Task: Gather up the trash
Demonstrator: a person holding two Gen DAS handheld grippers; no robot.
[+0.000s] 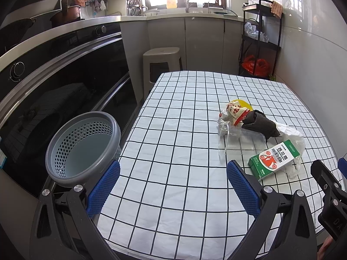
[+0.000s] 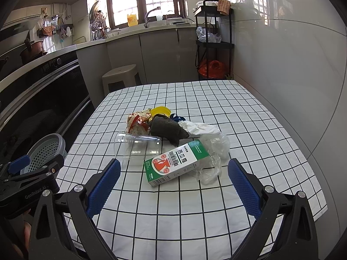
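A heap of trash lies on the checked tablecloth [image 2: 249,119]: a green and white carton [image 2: 175,163] nearest, a clear plastic cup [image 2: 136,146] on its side, clear film [image 2: 214,149], white tissue [image 2: 199,127], a dark cloth [image 2: 167,127], a red and cream wrapper [image 2: 138,121] and a yellow lid [image 2: 160,110]. My right gripper [image 2: 173,186] is open and empty just before the carton. My left gripper [image 1: 173,186] is open and empty over the table's left part; the carton [image 1: 274,160] lies to its right. A grey perforated bin [image 1: 83,149] stands off the table's left edge.
A black oven front [image 1: 65,91] runs along the left beyond the bin. A beige stool [image 1: 161,61] stands past the table's far edge. A black shelf rack [image 1: 261,39] with bags is at the back right, and a tiled wall [image 2: 292,75] borders the right side.
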